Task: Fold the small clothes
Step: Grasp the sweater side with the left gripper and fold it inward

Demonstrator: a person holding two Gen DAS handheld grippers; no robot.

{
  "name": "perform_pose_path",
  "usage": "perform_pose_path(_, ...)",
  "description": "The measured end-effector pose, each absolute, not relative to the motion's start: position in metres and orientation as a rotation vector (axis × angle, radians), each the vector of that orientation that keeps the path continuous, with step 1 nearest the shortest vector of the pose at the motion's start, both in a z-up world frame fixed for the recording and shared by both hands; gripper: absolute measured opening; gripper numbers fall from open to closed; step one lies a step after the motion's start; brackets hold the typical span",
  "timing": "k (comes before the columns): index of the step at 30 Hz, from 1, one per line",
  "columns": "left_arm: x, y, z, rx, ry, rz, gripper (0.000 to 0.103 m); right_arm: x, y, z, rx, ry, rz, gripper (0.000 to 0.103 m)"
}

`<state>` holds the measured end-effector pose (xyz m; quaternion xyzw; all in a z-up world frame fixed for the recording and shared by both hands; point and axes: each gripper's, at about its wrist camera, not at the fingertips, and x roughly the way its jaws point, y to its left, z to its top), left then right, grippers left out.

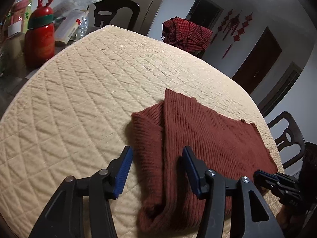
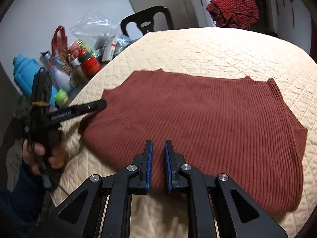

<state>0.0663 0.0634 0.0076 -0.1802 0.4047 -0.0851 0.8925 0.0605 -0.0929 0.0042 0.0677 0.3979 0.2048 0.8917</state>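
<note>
The left gripper [image 1: 156, 170] has its blue pads wide apart, and they hold nothing. The folded edge of the sweater lies under the gap between them.

The right gripper [image 2: 158, 166] is almost shut, with a thin gap between its pads. Its tips sit at the near edge of the cloth. I cannot tell if they pinch any of it.

The rust-red ribbed sweater [image 2: 198, 123] lies flat on the cream quilted table cover [image 2: 227, 55], toward 5 o'clock in the left view.

One side is already folded over the middle, with a sleeve [image 1: 147, 129] peeking out at 9 o'clock. More folds look to be left.

In the right view its long way runs from 9 o'clock to 3 o'clock. Its ribs run from 11 to 5.
</note>
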Motion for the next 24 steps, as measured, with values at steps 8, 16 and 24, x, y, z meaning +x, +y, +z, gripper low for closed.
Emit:
perform_pose_path(8, 0.064, 0.051, 0.008, -0.370, 0.844, -0.208, 0.055, 0.088, -0.096, 0.004, 0.177, 0.839, 0.379, 0.012)
perform_pose_path(16, 0.059, 0.045, 0.010, -0.335, 0.857, -0.220, 0.055, 0.092, -0.093, 0.003, 0.145, 0.837, 0.355, 0.012)
perform_pose_path(24, 0.066, 0.047, 0.008, -0.332, 0.862, -0.192, 0.032, 0.080, -0.089, 0.007, 0.110, 0.840, 0.340, 0.012)
